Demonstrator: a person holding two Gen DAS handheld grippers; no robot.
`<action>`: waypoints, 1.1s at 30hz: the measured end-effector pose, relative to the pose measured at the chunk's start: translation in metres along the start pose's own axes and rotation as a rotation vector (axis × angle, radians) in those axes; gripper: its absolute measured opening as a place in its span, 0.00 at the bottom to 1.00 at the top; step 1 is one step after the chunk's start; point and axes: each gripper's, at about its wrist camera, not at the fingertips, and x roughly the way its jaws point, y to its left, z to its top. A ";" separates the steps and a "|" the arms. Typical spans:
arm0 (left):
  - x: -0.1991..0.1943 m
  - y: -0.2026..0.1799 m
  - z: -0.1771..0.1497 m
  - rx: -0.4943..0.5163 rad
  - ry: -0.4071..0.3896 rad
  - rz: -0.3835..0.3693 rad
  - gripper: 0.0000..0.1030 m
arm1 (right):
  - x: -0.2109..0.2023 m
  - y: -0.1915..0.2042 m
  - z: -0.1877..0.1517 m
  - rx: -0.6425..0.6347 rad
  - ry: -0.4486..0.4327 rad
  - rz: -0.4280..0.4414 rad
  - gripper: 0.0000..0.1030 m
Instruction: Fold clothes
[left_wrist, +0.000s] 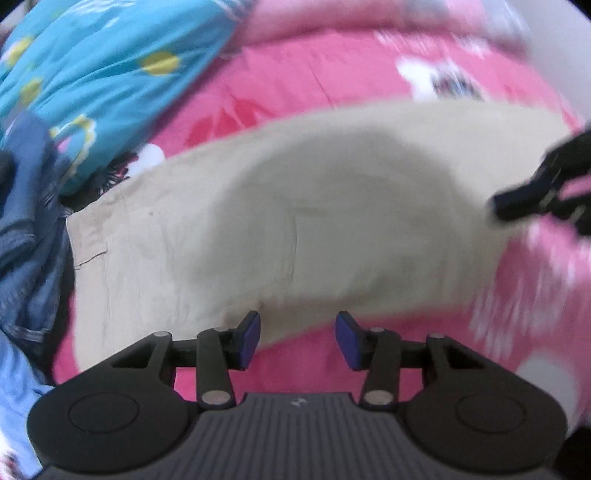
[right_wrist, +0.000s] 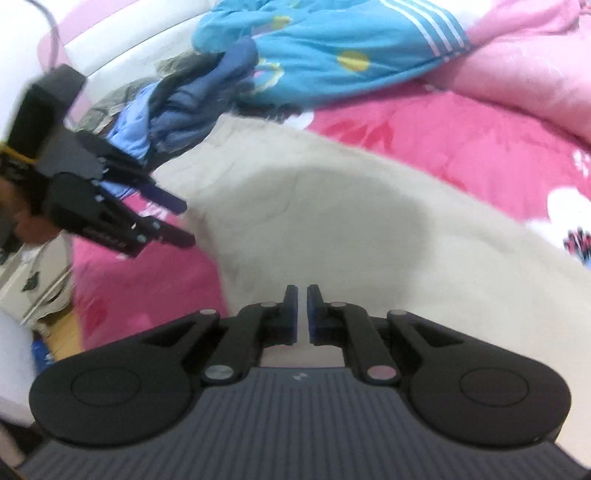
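A: Item one, left to right in the left wrist view?
B: A denim pile (left_wrist: 26, 236) is lying at 9 o'clock, with a turquoise patterned cloth (left_wrist: 92, 74) sitting at 10 to 11 o'clock above it.

A: Item two, the task's thing?
B: The beige garment (left_wrist: 295, 221) is lying spread on the pink bedcover (left_wrist: 332, 74), filling the centre of the view and running from 9 to 2 o'clock. A dark shadow is sitting on its middle.

A: Left gripper?
B: The left gripper (left_wrist: 298, 339) is hanging at 6 o'clock over the garment's near edge. Its blue-padded fingers (left_wrist: 249, 338) are standing wide apart and are gripping nothing.

A: Item at the far right?
B: The right gripper (left_wrist: 517, 205) is showing at 3 o'clock, blurred, at the garment's right end.

A: Right wrist view, same order?
B: The left gripper (right_wrist: 177, 221) is showing at 9 o'clock, fingers spread, beside the garment's (right_wrist: 369, 229) edge. The right gripper (right_wrist: 302, 314) is sitting at 6 o'clock, fingers nearly touching with only a slit between them; whether cloth is pinched there, I cannot tell. The bedcover (right_wrist: 461, 147) is showing at 2 o'clock.
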 end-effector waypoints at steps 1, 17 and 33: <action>0.005 0.000 0.005 -0.028 -0.015 -0.004 0.46 | 0.011 -0.001 -0.001 -0.011 0.017 -0.005 0.05; 0.013 0.016 -0.011 -0.184 -0.029 -0.008 0.48 | -0.017 -0.044 0.002 0.030 0.082 -0.040 0.13; 0.003 0.103 -0.040 -0.629 -0.105 0.065 0.51 | -0.010 -0.091 0.026 0.284 0.128 -0.312 0.20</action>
